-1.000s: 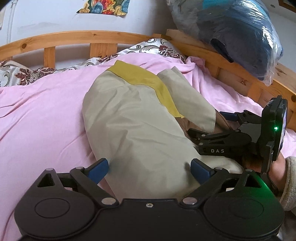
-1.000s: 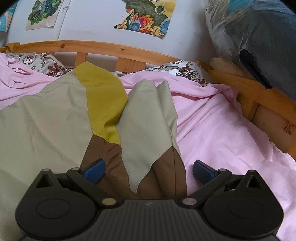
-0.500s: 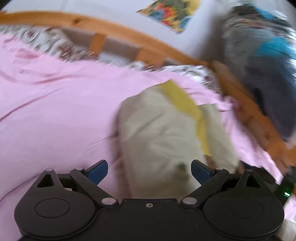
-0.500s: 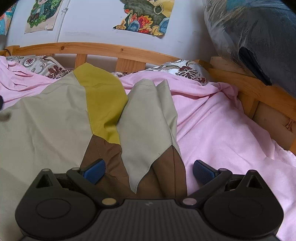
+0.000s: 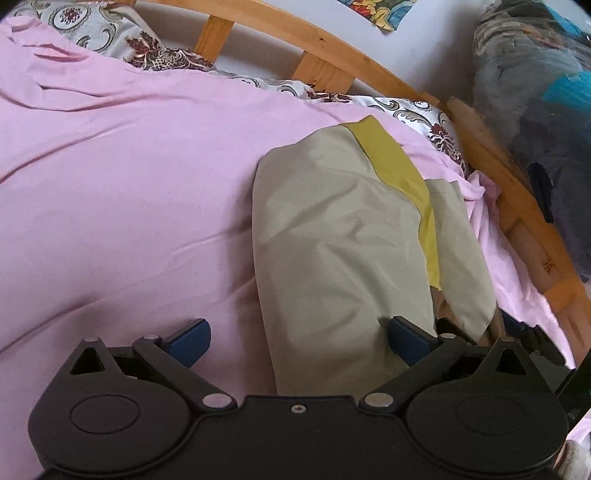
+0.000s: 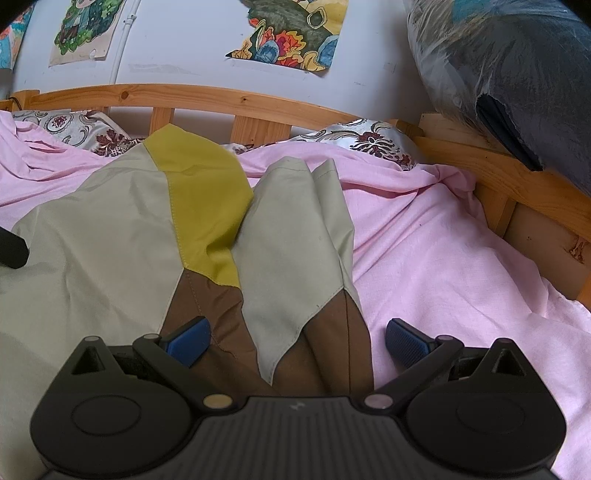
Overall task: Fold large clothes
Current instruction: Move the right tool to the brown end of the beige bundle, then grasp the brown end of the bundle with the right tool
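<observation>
A folded garment of pale beige cloth with a yellow band lies on the pink sheet. My left gripper hovers over the garment's near left edge. Its jaws are opening, and the cloth lies below the gap, with neither blue pad pressing on it. In the right wrist view the same garment shows a yellow panel and brown parts. My right gripper stands open above the brown cloth, holding nothing. It shows as black parts at the right edge of the left wrist view.
A curved wooden bed rail runs along the back and right. Patterned pillows lie against it. A large plastic-wrapped bundle sits on the right corner. Torn posters hang on the white wall. Bare pink sheet spreads to the left.
My left gripper has rolled and shifted left, so the garment now sits right of centre in its view. The right gripper and the garment have stayed still.
</observation>
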The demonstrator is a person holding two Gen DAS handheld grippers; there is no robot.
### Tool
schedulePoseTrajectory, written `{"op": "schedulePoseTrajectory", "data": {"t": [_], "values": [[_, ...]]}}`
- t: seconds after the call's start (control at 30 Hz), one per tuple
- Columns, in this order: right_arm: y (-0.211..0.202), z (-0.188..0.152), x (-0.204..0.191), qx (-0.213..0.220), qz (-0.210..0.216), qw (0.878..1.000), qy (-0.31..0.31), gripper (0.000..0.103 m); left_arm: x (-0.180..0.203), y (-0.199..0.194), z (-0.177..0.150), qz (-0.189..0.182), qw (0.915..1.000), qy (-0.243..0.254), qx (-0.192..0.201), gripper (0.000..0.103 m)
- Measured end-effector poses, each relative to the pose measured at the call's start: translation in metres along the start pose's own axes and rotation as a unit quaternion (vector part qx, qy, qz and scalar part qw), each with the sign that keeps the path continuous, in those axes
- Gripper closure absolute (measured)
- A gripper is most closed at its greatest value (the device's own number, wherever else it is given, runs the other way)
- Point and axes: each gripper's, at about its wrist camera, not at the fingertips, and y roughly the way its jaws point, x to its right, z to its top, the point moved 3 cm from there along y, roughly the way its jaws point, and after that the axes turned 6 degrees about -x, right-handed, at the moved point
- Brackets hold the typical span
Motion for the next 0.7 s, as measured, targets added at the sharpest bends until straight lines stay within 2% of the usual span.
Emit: {"op": "schedulePoseTrajectory", "data": {"t": [0.13,0.3,0.47,0.6,0.7], "values": [[-0.003,0.000,0.001,0.003,0.006,1.000,0.006,0.000,-0.002,-0.004,0.001,-0.020,0.9994,-0.026,-0.008,0.001],[-0.015,0.010,0.015,0.010,0.058,0.997,0.041,0.000,0.003,-0.012,-0.008,-0.071,0.9973,0.005,-0.018,0.001],[-0.022,0.029,0.047,0.033,0.106,0.987,0.115,0.000,0.002,-0.010,-0.015,-0.101,0.9938,0.024,-0.039,0.001],[0.002,0.031,0.063,-0.007,0.165,0.973,0.161,0.000,-0.005,-0.006,-0.016,-0.122,0.9908,-0.001,-0.058,0.001],[0.014,0.030,0.063,-0.006,0.183,0.969,0.167,0.000,-0.006,-0.002,-0.016,-0.128,0.9897,-0.011,-0.064,0.001]]}}
